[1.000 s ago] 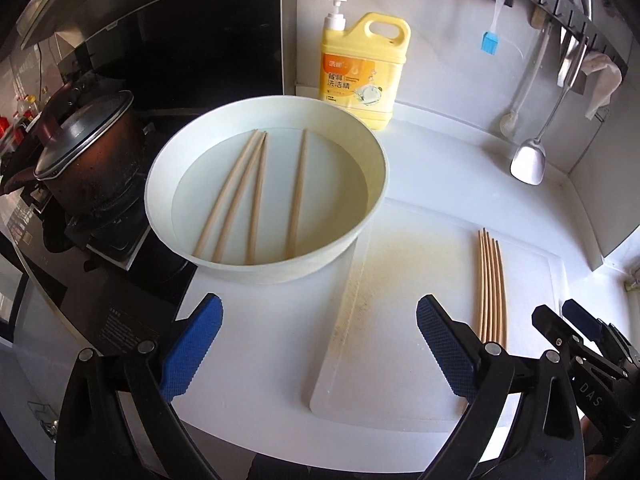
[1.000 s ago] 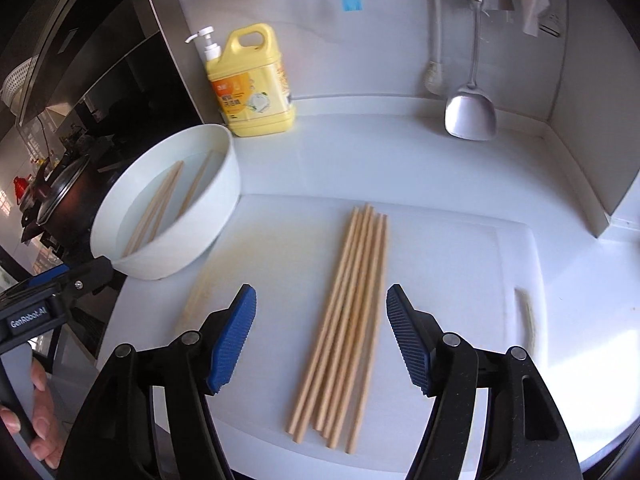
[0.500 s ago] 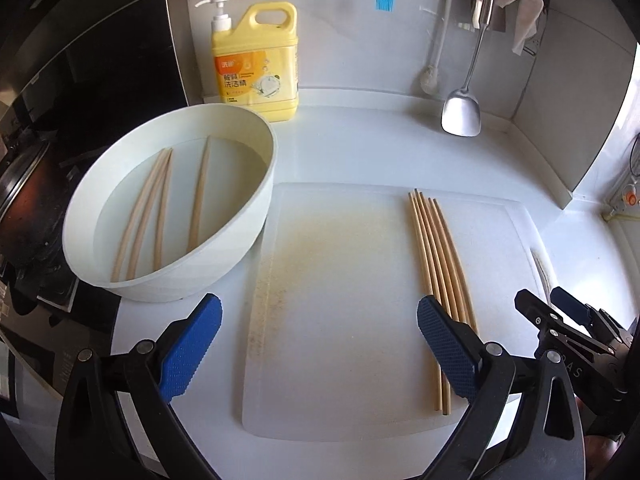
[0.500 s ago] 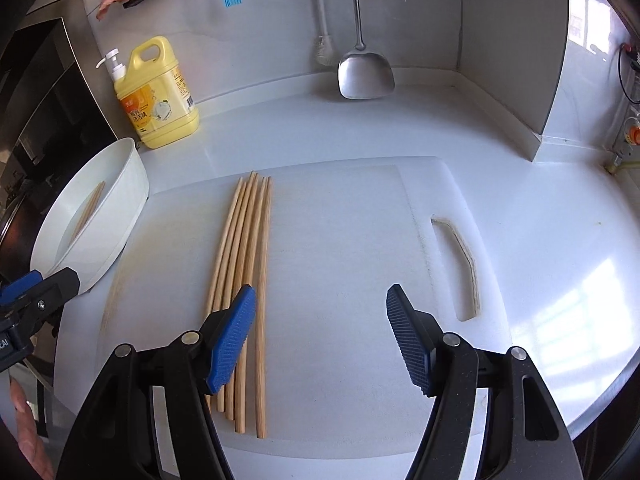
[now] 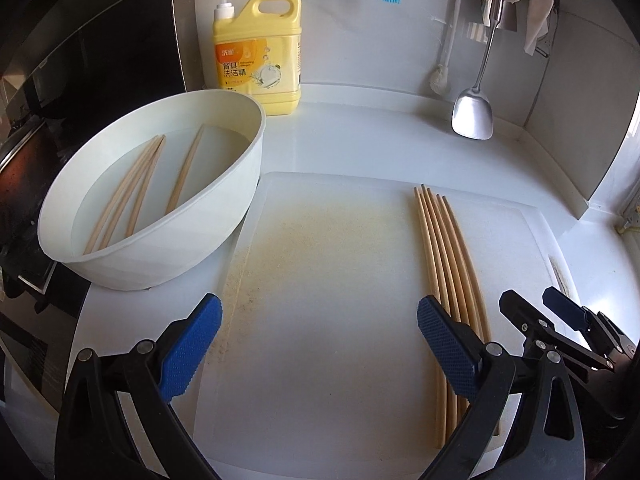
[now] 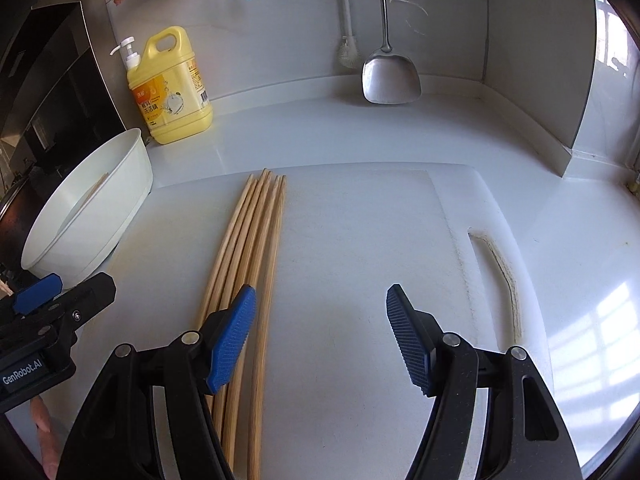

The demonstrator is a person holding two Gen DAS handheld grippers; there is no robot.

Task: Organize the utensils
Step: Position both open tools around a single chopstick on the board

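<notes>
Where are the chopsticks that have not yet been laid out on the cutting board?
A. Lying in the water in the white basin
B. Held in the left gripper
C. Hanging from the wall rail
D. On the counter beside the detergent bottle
A: several chopsticks lie in water in the white basin, left of the cutting board, where the other chopsticks lie side by side.
</notes>
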